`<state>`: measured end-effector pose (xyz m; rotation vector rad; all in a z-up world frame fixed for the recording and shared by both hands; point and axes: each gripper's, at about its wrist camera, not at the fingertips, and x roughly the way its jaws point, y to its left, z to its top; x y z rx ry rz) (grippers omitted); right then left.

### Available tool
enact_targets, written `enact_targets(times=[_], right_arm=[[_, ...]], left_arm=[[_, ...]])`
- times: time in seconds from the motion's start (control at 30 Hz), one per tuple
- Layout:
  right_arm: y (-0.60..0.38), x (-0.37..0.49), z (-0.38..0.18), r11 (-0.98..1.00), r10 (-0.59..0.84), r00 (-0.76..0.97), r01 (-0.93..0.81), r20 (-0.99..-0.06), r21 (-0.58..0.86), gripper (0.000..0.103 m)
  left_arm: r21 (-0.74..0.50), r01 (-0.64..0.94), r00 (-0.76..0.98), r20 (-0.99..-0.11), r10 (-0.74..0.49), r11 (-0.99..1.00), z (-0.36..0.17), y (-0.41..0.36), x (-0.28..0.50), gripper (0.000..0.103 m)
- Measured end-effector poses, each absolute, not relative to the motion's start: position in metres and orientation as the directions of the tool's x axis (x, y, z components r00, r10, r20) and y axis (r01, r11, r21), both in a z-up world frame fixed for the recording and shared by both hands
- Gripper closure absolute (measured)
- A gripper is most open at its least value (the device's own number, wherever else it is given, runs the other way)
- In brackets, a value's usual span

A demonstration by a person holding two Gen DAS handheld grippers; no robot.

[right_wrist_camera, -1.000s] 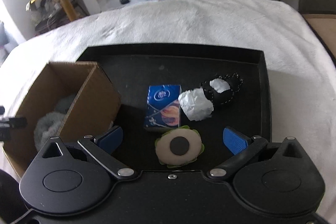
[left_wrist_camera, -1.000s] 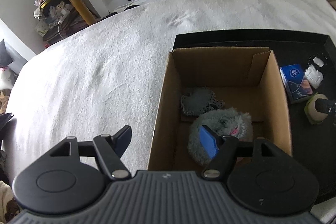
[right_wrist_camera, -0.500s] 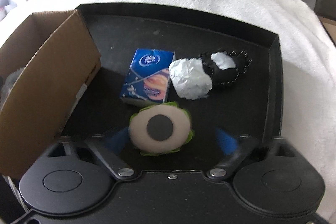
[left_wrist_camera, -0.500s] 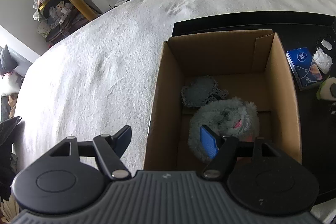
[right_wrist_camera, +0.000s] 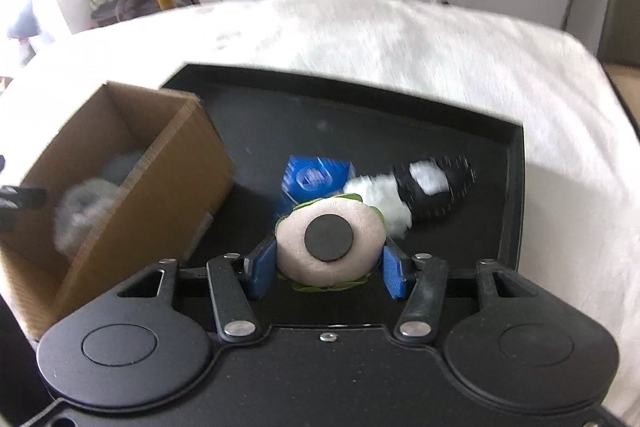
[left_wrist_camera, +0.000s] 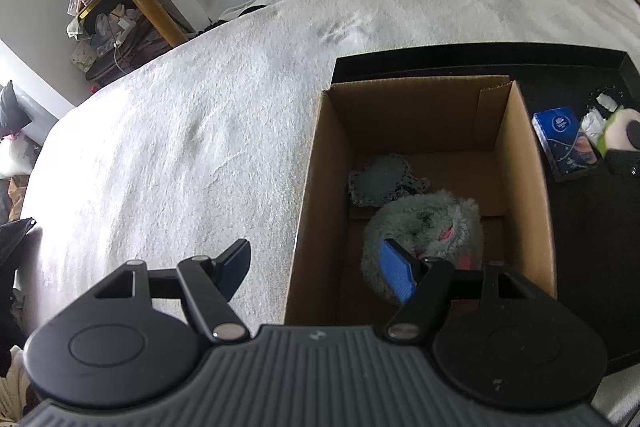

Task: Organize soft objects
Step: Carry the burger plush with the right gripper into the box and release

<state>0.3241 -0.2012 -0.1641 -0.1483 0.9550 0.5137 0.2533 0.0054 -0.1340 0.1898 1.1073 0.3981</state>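
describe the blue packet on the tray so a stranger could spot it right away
On the white bed sits a black tray holding a cardboard box. Right of the box lies the blue packet, the only flat-sided, printed item there; its neighbours are soft white and black lumps.

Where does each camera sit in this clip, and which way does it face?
Left wrist: on the left hand-held gripper, open, looking down past its fingers into the brown cardboard box holding a fluffy grey plush.
Right wrist: on the right hand-held gripper, facing the black tray; its blue pads clamp a round pink plush with a black disc.
Shared: box, tray, blue tissue pack, white blanket.
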Motion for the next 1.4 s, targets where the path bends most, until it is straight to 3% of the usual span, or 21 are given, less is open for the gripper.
enact_targets(times=[0.43, 1.07, 1.4], right_arm=[[-0.16, 0.304, -0.128, 0.835, 0.388, 0.515, -0.547, -0.764, 0.056, 0.049], [-0.127, 0.291, -0.11, 0.756, 0.561, 0.572, -0.649, -0.598, 0.088, 0.049], [-0.103, 0.294, -0.12, 0.708, 0.573, 0.541, -0.705, -0.616, 0.039, 0.05]], left_arm=[[0.284, -0.214, 0.428, -0.833, 0.351, 0.935, -0.128, 0.017, 0.234, 0.033], [0.171, -0.215, 0.477, -0.841, 0.256, 0.962, -0.132, 0.038, 0.23, 0.033], [0.087, -0.231, 0.503, -0.842, 0.195, 0.969, -0.141, 0.057, 0.236, 0.039]])
